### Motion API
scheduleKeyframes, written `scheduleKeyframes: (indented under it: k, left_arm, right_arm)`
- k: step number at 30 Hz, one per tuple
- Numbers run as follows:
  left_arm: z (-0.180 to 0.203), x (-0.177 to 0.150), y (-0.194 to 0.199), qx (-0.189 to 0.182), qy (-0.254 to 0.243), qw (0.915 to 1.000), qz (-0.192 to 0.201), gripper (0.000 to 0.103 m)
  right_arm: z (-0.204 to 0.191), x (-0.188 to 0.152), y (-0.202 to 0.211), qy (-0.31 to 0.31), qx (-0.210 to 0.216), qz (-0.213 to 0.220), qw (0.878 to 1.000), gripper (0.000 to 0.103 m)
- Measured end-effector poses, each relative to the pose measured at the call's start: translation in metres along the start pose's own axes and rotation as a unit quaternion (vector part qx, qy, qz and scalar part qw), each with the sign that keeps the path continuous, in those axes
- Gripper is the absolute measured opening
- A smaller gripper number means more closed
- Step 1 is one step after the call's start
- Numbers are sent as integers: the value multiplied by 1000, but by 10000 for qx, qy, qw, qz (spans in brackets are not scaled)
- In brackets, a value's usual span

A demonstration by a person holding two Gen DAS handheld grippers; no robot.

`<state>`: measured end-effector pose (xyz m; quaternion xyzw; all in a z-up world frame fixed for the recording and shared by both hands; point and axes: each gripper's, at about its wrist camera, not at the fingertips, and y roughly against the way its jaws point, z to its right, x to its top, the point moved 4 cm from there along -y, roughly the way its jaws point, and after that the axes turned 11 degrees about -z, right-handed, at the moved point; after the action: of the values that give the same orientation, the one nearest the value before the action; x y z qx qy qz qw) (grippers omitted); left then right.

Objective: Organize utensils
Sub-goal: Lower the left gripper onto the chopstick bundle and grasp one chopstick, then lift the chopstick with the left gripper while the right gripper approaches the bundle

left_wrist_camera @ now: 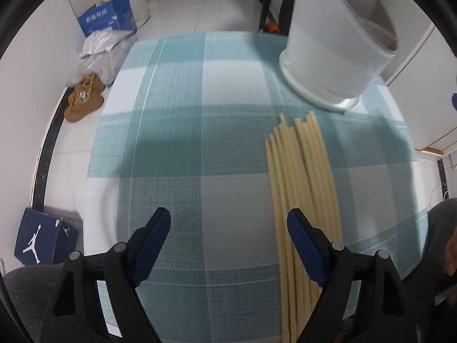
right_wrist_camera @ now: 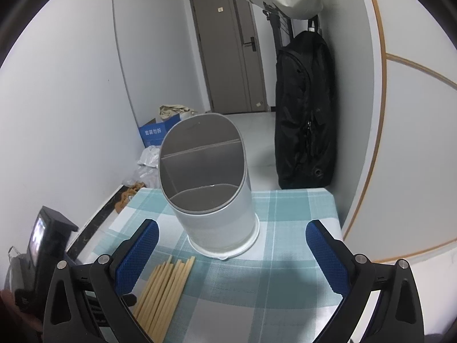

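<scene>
A bundle of several pale wooden chopsticks [left_wrist_camera: 302, 188] lies on the teal checked tablecloth [left_wrist_camera: 182, 131], ends pointing at a white oval utensil holder [left_wrist_camera: 337, 54] standing at the far right. My left gripper [left_wrist_camera: 228, 220] is open and empty, its right finger just left of the bundle. In the right wrist view the holder [right_wrist_camera: 211, 188] stands upright, empty, with a divider inside. The chopsticks [right_wrist_camera: 165, 288] lie at lower left. My right gripper [right_wrist_camera: 231, 228] is open and empty, hovering in front of the holder.
The small table's far edge [right_wrist_camera: 300, 191] is near a black backpack [right_wrist_camera: 305, 114] against the wall. Blue boxes [left_wrist_camera: 108, 17], bags and brown shoes [left_wrist_camera: 82, 97] are on the floor to the left. A dark box [left_wrist_camera: 45, 240] sits by the table's near left.
</scene>
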<state>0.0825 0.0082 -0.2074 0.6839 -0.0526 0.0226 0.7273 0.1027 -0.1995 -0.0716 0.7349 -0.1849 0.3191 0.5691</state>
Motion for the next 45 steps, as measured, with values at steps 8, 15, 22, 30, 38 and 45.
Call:
scheduleKeyframes:
  k: [8,15,22,30,38,45]
  left_arm:
    - [6,-1,2,66,-10,9998,-167,80]
    - [5,-1,-2,92,69,9995,-279,80]
    - [11,10,-8,365,-182,9987,-303,80]
    - [16,32,-8,203,-496,9978,-398,21]
    - [11,38,-9,-195,-560,9977,-314,1]
    - [-7,34,6,-808,-311,9962,137,0]
  right_arm:
    - [3,2,1,-118,89,-32,9999,103]
    - [4,2,5,-195,154,14,9997,103]
    - [7,2,10,-253,201,68,9995,103]
    - [12,0,6,-405,417,-180,9981,103]
    - [6,-15,-10,-420,863,-722,9928,92]
    - [-11,-42,-35,-475,1146,-1625,9789,61]
